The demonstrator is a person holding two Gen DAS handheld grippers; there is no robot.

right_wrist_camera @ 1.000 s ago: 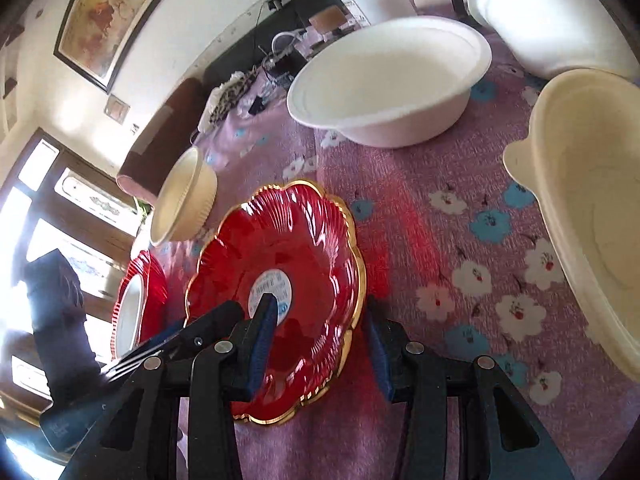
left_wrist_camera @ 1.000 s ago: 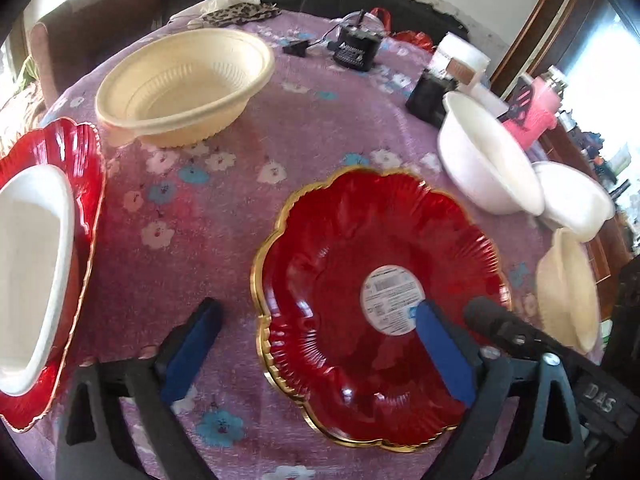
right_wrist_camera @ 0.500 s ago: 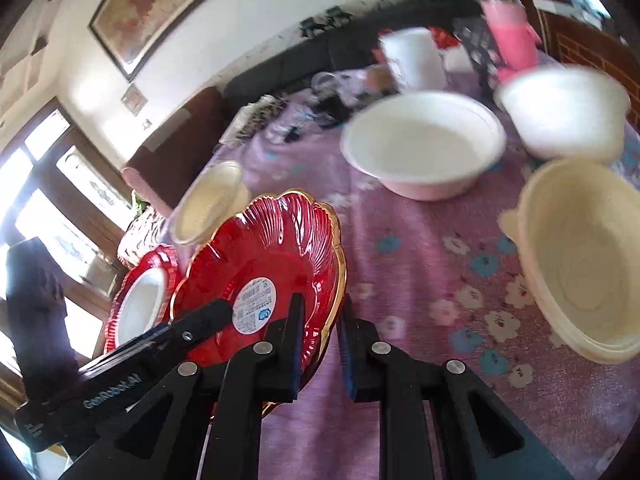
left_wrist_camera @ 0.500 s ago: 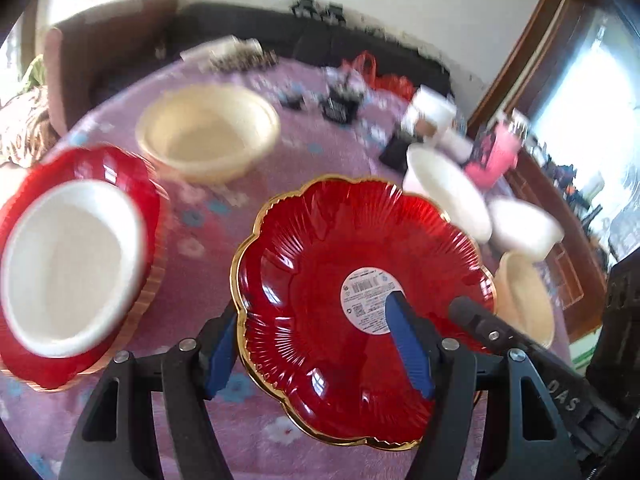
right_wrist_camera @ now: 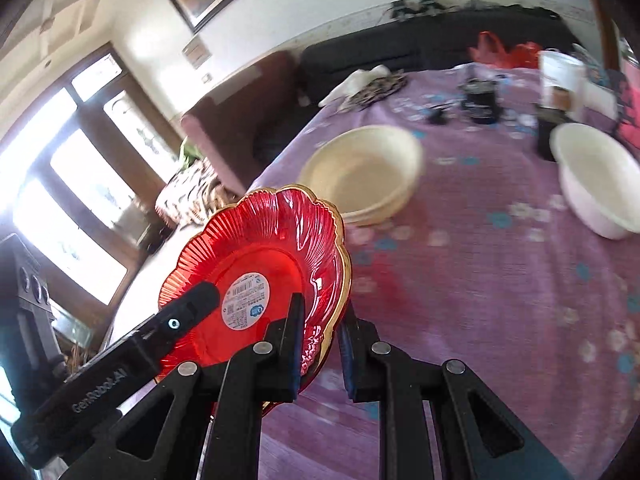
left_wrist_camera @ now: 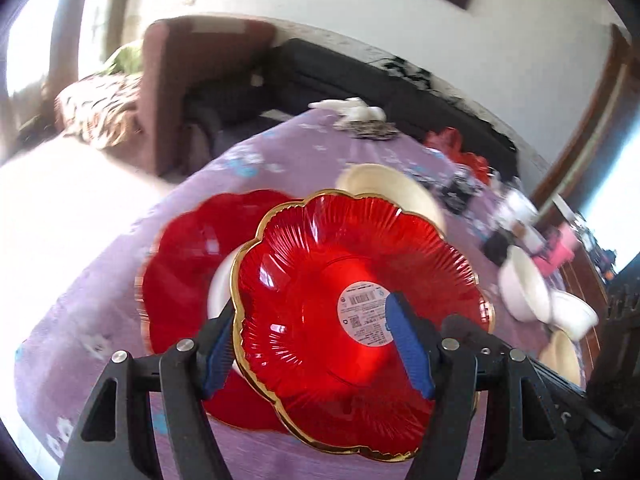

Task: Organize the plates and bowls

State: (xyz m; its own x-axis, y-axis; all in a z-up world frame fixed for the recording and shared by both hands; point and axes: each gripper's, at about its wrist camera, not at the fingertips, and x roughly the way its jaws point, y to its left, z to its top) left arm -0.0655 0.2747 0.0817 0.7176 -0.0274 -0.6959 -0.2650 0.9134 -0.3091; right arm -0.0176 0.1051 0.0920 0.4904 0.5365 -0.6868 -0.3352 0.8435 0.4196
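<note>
A red gold-rimmed plate (left_wrist_camera: 320,280) with a round sticker hangs tilted in the air above the purple floral table (left_wrist_camera: 100,300). My left gripper (left_wrist_camera: 312,304) is shut on its left side, one blue pad under the rim and the other on the inner face. My right gripper (right_wrist_camera: 322,308) is shut on the opposite rim of the red plate (right_wrist_camera: 260,256). One of the left gripper's fingers (right_wrist_camera: 192,308) rests by the sticker. Below and left lies a second red plate (left_wrist_camera: 180,272) holding a white bowl (left_wrist_camera: 220,288), mostly hidden.
A cream bowl (right_wrist_camera: 364,172) sits just behind the held plate. A white bowl (right_wrist_camera: 596,176) stands at the right, with more bowls (left_wrist_camera: 524,292) near that edge. Black gadgets (right_wrist_camera: 480,100), a white tub (right_wrist_camera: 560,76) and a red bag (right_wrist_camera: 500,50) crowd the far end. An armchair (left_wrist_camera: 180,80) stands beyond the left edge.
Both grippers have closed on the red plate and lifted it off the table. It has been carried left and now hangs over the other red plate with the white bowl.
</note>
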